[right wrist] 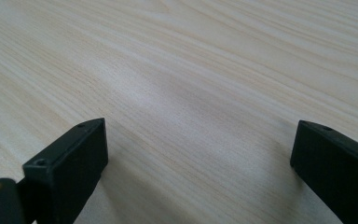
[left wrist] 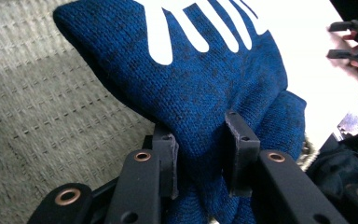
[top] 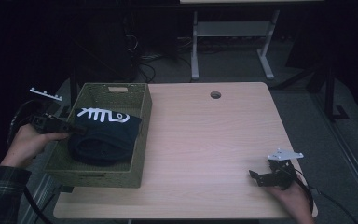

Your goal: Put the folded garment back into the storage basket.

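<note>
Wooden table (top: 205, 140), bare beneath the right gripper (top: 264, 178), whose jaws stand spread with nothing between them. Green woven basket (top: 137, 140), directly under the left gripper (left wrist: 200, 156). Folded blue knit garment (left wrist: 200, 88), white print uppermost, lying in the basket with one fold pinched between the left gripper's jaws.

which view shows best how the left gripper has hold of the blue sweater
The left gripper view: its jaws pinch a fold of the blue sweater close up, over the woven basket. The high view shows the left gripper at the sweater's edge, the grip itself tiny. The right gripper view faces bare table.
</note>
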Demonstrator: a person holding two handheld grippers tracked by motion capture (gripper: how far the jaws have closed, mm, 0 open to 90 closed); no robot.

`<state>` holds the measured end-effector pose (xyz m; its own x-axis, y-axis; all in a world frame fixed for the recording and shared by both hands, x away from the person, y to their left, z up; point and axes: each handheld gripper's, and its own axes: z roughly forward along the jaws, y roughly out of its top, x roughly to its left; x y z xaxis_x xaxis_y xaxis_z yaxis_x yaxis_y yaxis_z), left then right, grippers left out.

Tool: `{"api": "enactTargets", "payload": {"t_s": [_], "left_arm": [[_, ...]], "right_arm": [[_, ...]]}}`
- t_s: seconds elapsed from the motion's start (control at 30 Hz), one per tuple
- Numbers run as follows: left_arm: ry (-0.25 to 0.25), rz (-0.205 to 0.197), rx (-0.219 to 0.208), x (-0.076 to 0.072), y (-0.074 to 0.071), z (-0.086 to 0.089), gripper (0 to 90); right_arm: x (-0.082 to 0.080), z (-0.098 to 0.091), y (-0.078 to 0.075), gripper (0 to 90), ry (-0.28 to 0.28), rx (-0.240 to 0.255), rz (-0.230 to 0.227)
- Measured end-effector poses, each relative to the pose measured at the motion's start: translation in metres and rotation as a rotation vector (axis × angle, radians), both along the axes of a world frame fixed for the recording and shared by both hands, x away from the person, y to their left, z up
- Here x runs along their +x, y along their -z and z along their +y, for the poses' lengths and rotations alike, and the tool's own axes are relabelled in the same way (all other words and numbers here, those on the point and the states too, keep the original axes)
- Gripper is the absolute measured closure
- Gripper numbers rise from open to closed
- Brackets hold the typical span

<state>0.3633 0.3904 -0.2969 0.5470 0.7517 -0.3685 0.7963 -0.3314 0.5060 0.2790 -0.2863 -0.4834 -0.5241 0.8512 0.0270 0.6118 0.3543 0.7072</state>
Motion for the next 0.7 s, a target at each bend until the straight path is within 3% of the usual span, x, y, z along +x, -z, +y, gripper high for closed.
{"api": "enactTargets", "payload": {"t_s": [0.27,0.7], "left_arm": [[-0.029,0.043,0.07,0.013,0.025,0.001,70.1],[-0.075,0.033,0.155,0.031,0.045,-0.005,68.8]], "right_arm": [[0.0,0.0,0.0,3.3,0.0,0.0,0.0],[0.0,0.0,0.0,3.3,0.0,0.0,0.0]]}}
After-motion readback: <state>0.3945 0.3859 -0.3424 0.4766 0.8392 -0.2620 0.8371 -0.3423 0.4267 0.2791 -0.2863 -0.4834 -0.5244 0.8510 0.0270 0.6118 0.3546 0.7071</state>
